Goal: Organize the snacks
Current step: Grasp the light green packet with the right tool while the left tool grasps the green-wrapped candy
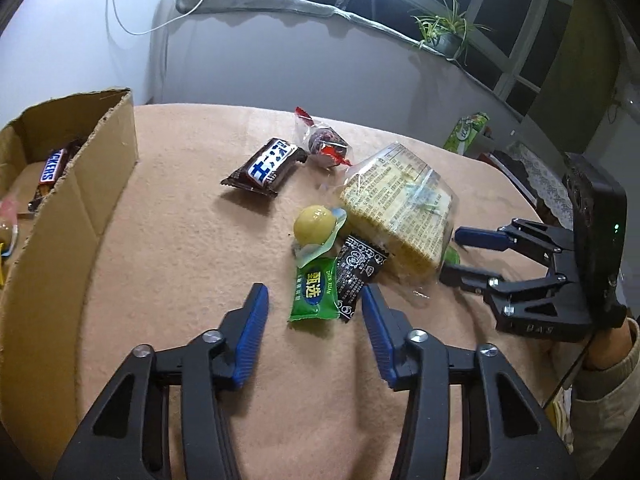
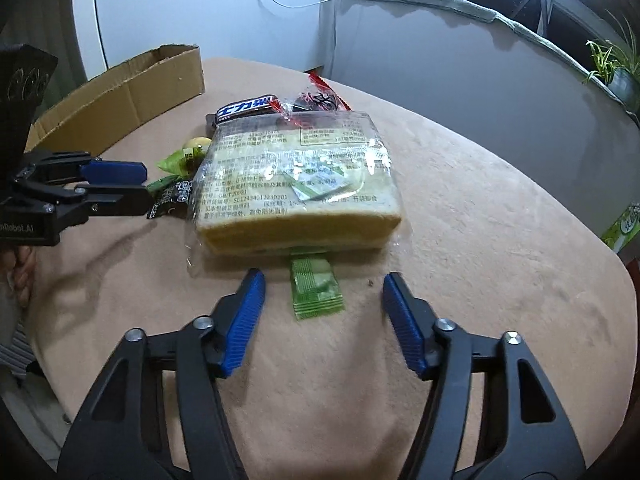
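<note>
Clear-wrapped sandwich (image 2: 296, 184), soft rectangular slab, printed label; glossy green "ZHEN XUAN" sachet (image 1: 314, 294) just left; Snickers in corrugated cardboard box (image 1: 86, 184) far left; left claw (image 1: 316, 306) and right claw (image 2: 324, 296) part-open, empty

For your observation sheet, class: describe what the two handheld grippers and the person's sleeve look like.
Both the left gripper and the right gripper have black linkage arms joined by silver screws, tipped with ribbed blue pads. The right gripper's black body carries a small green light and faint raised lettering; the left one's reads "Robot.AI". A cream knitted sleeve with a ribbed cuff covers the right wrist.
</note>
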Tool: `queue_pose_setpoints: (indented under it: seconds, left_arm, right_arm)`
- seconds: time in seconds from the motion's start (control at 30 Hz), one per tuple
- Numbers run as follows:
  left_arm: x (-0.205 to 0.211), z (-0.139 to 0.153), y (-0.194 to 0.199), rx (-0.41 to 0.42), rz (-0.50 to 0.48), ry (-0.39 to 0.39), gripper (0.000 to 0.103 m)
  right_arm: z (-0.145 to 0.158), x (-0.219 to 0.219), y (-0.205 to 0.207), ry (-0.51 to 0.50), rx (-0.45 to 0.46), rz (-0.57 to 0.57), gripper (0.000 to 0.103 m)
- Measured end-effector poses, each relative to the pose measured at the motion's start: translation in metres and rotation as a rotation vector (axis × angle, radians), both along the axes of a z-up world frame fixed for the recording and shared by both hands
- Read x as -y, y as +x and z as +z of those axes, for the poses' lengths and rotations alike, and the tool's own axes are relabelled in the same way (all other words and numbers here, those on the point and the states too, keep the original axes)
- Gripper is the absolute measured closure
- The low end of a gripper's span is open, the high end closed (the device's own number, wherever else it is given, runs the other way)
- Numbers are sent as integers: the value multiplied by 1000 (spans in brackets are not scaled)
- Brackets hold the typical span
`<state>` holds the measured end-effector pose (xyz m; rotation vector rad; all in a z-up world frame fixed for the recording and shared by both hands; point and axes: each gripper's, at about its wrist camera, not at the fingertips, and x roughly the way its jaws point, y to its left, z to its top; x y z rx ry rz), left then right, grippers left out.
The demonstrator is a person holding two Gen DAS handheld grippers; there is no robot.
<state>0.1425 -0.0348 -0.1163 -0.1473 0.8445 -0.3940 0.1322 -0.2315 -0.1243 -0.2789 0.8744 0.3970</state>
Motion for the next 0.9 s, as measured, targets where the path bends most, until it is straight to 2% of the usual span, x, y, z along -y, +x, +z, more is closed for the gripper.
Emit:
queue_pose_setpoints:
  seconds: [0.03,0.07,0.1,0.33,0.53,0.9]
  left_arm:
    - [1,-1,-1,5,1,2,78]
    - [1,-1,-1,7,0,1,81]
    - [1,-2,-2,12,-4,-2,81]
    - [-2,-5,-6,40,7,-28,81]
    - [-8,-6,-3,29,8,-71,81]
    - [-21,-1,-13,27,20,-116,81]
  right_arm:
    - [0,0,0,7,-2,5,59]
    - [0,-1,-1,10,0,11,72]
    - [0,-2,-2,9,2,15,78]
    - [-2,0,-1,20,5,14,78]
    - [-1,10,3,78,-14,2,79]
    - [2,14,-3,86,-27,-35,79]
